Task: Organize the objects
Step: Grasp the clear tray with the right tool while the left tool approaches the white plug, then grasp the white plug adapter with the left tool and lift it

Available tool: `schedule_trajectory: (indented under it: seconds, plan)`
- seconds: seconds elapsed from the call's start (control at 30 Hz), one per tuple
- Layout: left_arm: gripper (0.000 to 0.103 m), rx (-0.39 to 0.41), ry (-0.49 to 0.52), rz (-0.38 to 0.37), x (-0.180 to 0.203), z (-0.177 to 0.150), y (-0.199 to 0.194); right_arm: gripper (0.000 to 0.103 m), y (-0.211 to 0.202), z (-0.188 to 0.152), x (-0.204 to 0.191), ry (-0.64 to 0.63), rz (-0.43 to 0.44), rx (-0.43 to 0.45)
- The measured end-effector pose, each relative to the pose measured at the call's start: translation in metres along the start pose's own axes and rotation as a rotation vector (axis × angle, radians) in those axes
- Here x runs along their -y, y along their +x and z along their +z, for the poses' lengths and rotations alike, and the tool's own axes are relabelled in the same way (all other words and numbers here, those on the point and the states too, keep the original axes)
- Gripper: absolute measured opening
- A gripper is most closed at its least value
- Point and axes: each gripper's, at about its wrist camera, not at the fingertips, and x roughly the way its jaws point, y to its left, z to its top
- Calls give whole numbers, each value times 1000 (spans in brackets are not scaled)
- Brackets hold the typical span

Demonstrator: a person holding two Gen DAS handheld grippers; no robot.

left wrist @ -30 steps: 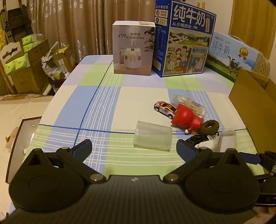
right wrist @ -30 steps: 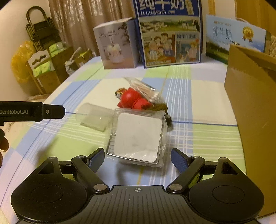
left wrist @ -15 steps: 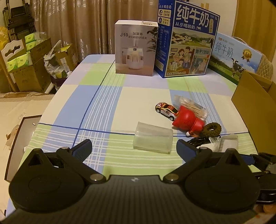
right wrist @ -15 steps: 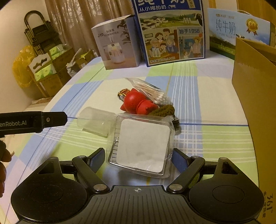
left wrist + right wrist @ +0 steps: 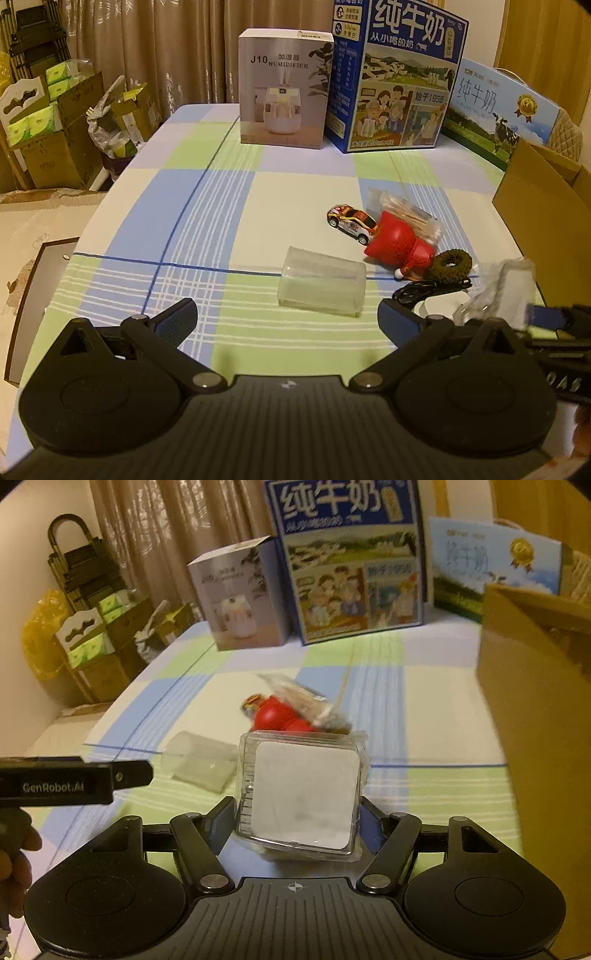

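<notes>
Right gripper [image 5: 297,812] pinching clear plastic box [image 5: 301,794] between both fingers (white pad inside). Left gripper [image 5: 286,319] spread wide, clear cup [image 5: 322,280] just ahead.

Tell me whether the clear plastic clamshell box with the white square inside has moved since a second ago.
Yes. The clear plastic clamshell box has lifted off the checked tablecloth, clamped in the right gripper, and now overlaps the red toy figure.

White humidifier carton [image 5: 285,88]: we read "J10 HUMIDIFIER".
Tall blue milk carton [image 5: 397,79]: "1956".
Black left gripper [image 5: 74,781]: "GenRobot.AI".
</notes>
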Motion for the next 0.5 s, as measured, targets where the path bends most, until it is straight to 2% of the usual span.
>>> schedule_trajectory:
  seconds: [0.23, 0.5]
  plan:
    - [102, -16, 47, -70, 15, -3, 4, 65, -3, 5, 31, 42, -101, -22]
    - [102, -19, 27, -63, 10, -2, 5, 65, 19, 2, 30, -37, -148, -62]
